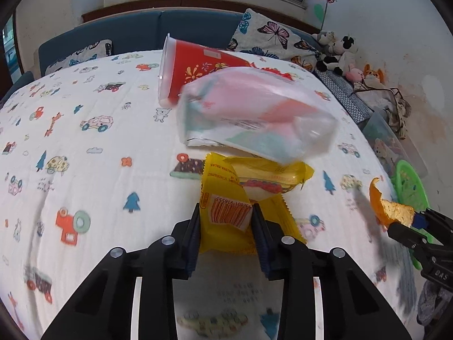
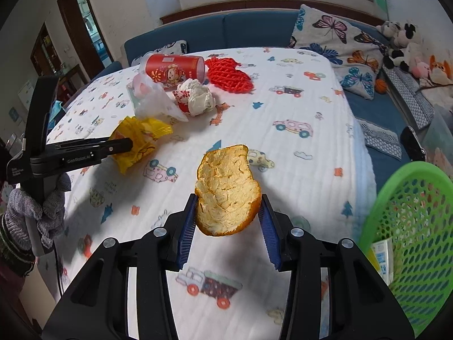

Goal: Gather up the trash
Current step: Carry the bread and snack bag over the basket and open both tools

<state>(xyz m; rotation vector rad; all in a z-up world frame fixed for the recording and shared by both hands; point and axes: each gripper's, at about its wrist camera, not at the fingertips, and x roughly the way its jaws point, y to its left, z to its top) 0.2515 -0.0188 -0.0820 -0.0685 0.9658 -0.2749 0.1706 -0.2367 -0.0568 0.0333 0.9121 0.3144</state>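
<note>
A white bedspread [image 2: 311, 90] printed with small cartoon cars, trucks, trees and giraffes in red, blue, pink and teal covers the bed. On it lie a yellow snack wrapper [image 1: 226, 226] with an orange barcode panel, a red cup [image 1: 195, 70] with floral motifs, a clear bag [image 1: 254, 119] showing pink and teal, and red netting [image 2: 229, 75]. An orange peel [image 2: 228, 192] shows its pale pith. The basket [image 2: 410, 226] is bright green; the pillow [image 2: 339, 48] carries butterflies.
</note>
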